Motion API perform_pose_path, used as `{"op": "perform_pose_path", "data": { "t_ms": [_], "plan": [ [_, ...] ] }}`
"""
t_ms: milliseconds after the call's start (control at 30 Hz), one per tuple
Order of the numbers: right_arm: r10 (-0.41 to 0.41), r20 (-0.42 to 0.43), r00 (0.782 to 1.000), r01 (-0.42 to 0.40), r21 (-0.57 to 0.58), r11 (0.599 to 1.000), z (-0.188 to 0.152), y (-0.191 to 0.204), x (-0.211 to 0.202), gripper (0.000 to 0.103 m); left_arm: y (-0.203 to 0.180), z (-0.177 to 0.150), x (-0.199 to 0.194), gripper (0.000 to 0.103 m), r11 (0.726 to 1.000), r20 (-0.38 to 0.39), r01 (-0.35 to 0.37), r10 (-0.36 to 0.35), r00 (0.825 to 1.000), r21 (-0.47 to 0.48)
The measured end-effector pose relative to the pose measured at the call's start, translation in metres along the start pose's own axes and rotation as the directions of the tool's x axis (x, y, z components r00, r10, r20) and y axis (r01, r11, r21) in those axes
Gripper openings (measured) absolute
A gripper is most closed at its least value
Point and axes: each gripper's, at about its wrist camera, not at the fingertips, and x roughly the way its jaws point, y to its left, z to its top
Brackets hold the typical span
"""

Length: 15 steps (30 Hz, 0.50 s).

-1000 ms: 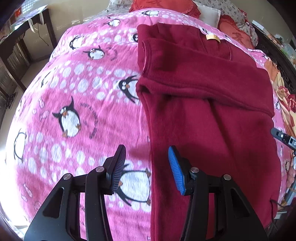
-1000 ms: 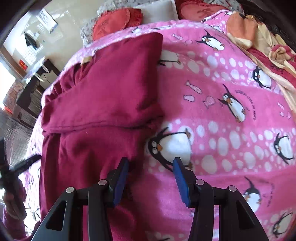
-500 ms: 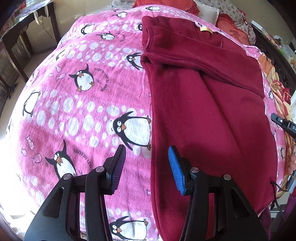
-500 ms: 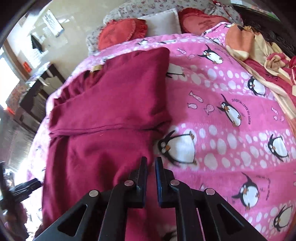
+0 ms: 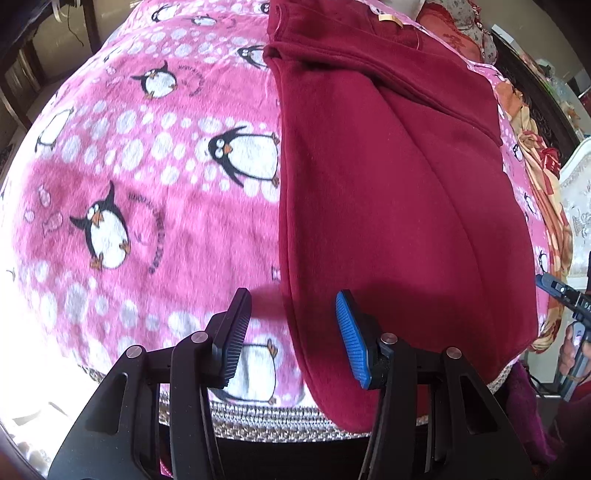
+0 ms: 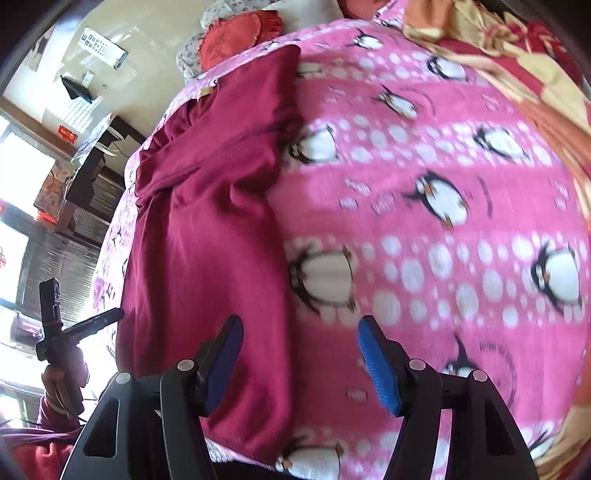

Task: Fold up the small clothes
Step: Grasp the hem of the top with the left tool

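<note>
My left claw (image 5: 291, 332) is spread apart, holding nothing, hovering over the near left edge of the dark red garment (image 5: 388, 192). Garment lies lengthwise on the pink penguin blanket (image 5: 147, 184) covering the bed, sleeve folded across the upper part, tan label (image 5: 388, 20) at the far end, bottom hem at the near blanket edge. My right claw (image 6: 299, 354) is also spread apart and empty; its left finger (image 6: 221, 362) sits over the garment's near right edge, right finger over bare blanket (image 6: 443, 221). Right view is motion-blurred. Red cushion (image 6: 236, 40) at the far end of the bed.
</note>
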Motion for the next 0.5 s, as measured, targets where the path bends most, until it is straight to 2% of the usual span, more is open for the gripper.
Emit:
{"op": "perform_pose_path", "data": {
  "t_ms": [233, 367, 500],
  "plan": [
    [0.063, -0.009, 0.998, -0.063, 0.008, 0.998, -0.023, 0.001, 0.010, 0.062, 0.005, -0.022, -0.004, 0.048, 0.999, -0.017, 0.032, -0.033, 0.999, -0.026],
    [0.098, -0.015, 0.995, -0.099, -0.018, 0.995, -0.026, 0.010, 0.013, 0.062, 0.007, -0.025, -0.002, 0.055, 0.996, -0.016, 0.074, -0.075, 0.997, -0.050],
    [0.104, -0.023, 0.994, -0.105, -0.029, 0.994, -0.028, 0.012, 0.016, 0.062, 0.000, -0.026, 0.000, 0.056, 0.990, -0.030, 0.132, -0.134, 0.991, -0.046]
  ]
}}
